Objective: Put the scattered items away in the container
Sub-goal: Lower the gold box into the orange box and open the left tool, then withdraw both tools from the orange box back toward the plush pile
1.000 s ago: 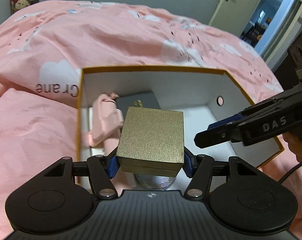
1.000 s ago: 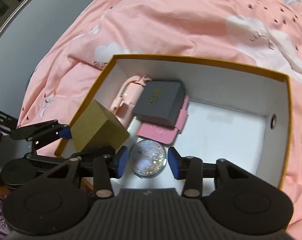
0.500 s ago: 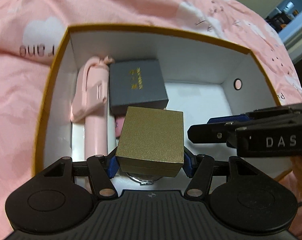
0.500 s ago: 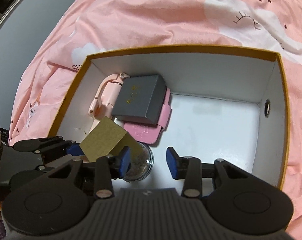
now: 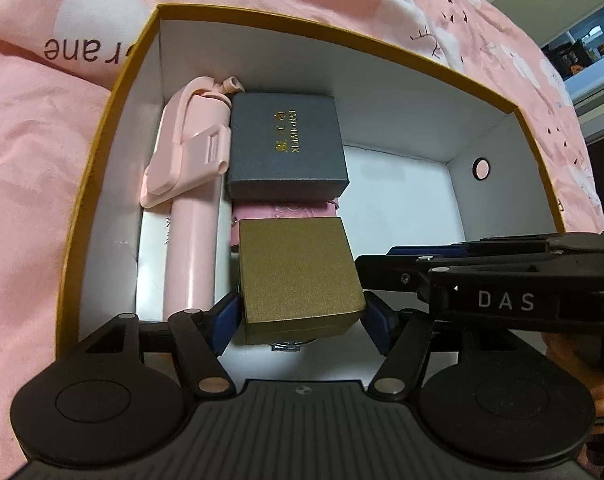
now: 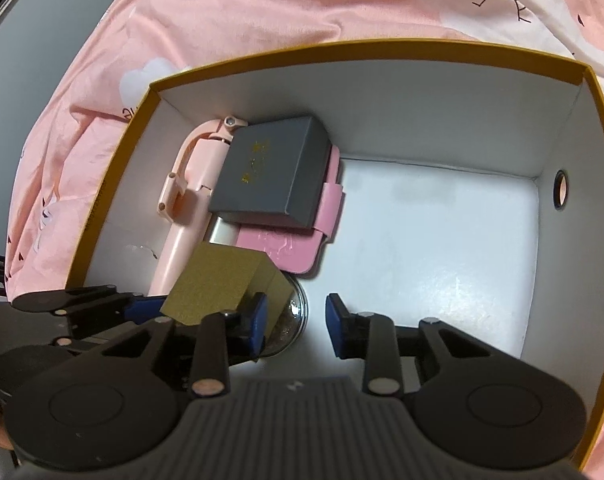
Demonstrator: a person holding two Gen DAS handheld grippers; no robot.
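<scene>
My left gripper (image 5: 302, 322) is shut on a gold box (image 5: 298, 276) and holds it low inside the yellow-rimmed white container (image 5: 381, 92), over a round glittery glass piece (image 6: 292, 322). The gold box (image 6: 218, 280) and the left gripper (image 6: 142, 306) also show in the right wrist view. My right gripper (image 6: 296, 330) is open and empty inside the container (image 6: 441, 92), just right of the gold box. A dark grey box (image 5: 288, 146), a pink case (image 5: 286, 214) under it and a pink selfie stick (image 5: 192, 184) lie at the container's left.
The container sits on a pink bed cover (image 5: 30, 168) with white cloud prints. The container's right half shows bare white floor (image 6: 429, 232). A small round hole (image 5: 481, 168) is in its right wall. A doorway (image 5: 589, 44) is at far right.
My left gripper has lowered the gold box deeper into the container, nearer the items at its left. My right gripper has also moved further in and stays open.
</scene>
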